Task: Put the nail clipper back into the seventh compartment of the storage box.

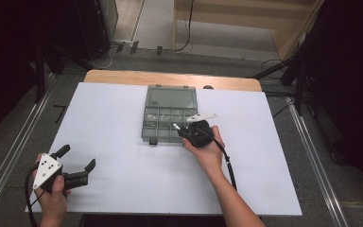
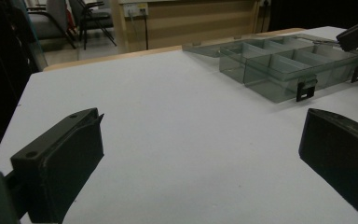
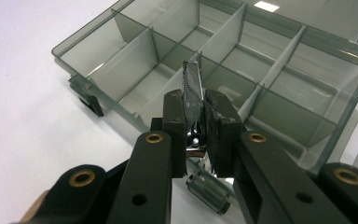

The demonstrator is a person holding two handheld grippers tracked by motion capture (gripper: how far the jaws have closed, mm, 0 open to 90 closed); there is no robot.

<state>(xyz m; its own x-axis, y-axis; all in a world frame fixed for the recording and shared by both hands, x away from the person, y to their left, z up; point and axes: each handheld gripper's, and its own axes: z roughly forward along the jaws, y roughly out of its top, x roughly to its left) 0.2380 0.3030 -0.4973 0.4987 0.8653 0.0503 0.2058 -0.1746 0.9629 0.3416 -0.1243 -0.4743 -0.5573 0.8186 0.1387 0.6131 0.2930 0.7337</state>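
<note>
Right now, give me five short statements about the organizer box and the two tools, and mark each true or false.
1. The organizer box lies open, lid folded back. True.
2. The right tool is clamped on a shiny metal piece. True.
3. The left tool grips the box's latch. False: it is open, holds nothing, and sits apart from the box.
4. The box has no dividers. False: walls split it into compartments.
5. The right tool is at the box's near edge. True.
</note>
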